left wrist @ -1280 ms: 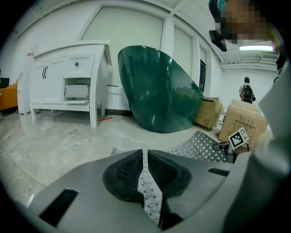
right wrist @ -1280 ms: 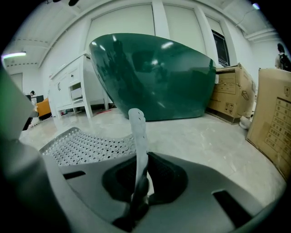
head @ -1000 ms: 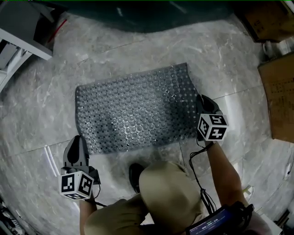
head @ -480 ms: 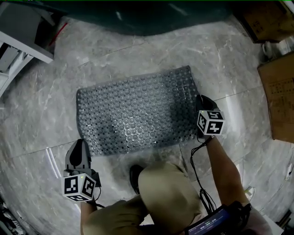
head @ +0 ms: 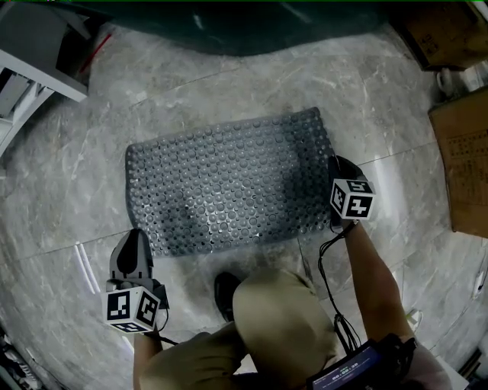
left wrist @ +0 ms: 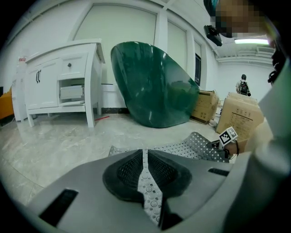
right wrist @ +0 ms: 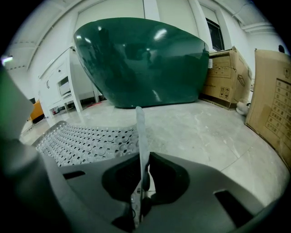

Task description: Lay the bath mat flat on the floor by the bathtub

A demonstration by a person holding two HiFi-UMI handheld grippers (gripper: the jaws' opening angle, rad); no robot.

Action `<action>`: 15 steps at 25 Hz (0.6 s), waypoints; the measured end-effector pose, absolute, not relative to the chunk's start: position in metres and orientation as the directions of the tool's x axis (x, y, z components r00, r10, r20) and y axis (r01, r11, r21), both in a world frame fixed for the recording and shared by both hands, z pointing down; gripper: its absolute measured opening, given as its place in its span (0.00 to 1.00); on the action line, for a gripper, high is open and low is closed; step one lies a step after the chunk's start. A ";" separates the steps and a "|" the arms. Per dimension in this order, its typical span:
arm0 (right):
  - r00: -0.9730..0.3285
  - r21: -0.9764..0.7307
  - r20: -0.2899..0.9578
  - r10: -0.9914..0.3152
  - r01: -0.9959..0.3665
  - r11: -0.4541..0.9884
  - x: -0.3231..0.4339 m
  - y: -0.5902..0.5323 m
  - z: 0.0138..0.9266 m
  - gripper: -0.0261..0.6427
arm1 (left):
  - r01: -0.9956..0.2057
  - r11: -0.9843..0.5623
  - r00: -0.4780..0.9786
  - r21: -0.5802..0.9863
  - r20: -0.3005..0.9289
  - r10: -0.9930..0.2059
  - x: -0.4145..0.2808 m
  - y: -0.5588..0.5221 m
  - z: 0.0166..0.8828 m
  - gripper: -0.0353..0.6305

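From the head view, the bath mat [head: 229,183] lies spread on the marble floor [head: 366,99] just short of the dark green bathtub [head: 229,23]. The left tongs [head: 135,240] are at its near left corner and the right tongs [head: 338,164] at its right edge. In the left gripper view, the left tongs [left wrist: 146,182] are closed on a perforated strip of the bath mat [left wrist: 182,148]; its far end curls up off the floor toward the other tongs. In the right gripper view, the right tongs [right wrist: 141,179] are clamped on the mat's thin edge, which stands upright between the jaws, with the rest of the bath mat [right wrist: 86,143] sagging away to the left. It looks light, rubbery and floppy, with studs likely to grab the floor. So it is best held at corners or short ends and set down rather than dragged.
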State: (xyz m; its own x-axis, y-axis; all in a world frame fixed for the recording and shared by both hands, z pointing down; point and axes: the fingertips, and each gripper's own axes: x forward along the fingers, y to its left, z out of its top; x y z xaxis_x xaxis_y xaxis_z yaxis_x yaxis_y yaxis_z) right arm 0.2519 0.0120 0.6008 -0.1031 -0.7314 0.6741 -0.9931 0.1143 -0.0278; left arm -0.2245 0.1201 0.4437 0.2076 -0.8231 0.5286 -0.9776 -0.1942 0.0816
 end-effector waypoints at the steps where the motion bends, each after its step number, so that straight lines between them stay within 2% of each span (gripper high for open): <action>1: -0.104 -0.034 0.679 -0.727 -0.993 0.109 0.253 0.012 0.603 0.09 | -0.977 -0.195 0.208 0.082 0.527 -0.824 -0.224 0.119 0.443 0.13; 6: -0.102 -0.048 0.681 -0.725 -0.994 0.095 0.260 0.014 0.604 0.10 | -0.977 -0.189 0.211 0.095 0.518 -0.829 -0.223 0.118 0.445 0.13; 9: -0.091 -0.044 0.673 -0.734 -0.996 0.083 0.264 0.020 0.600 0.15 | -0.976 -0.194 0.217 0.098 0.518 -0.828 -0.222 0.119 0.447 0.13; 15: -0.051 0.025 0.600 -0.798 -0.996 0.083 0.261 0.025 0.565 0.14 | -0.977 -0.184 0.212 0.107 0.513 -0.832 -0.225 0.118 0.448 0.13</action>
State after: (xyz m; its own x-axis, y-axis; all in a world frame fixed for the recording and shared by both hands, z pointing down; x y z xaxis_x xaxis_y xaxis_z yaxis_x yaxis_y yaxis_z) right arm 0.2613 0.0246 0.5651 -0.0514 -0.7985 0.5998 -0.9963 0.0827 0.0246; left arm -0.2250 0.1184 0.4483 0.2123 -0.8318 0.5128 -0.9772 -0.1837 0.1066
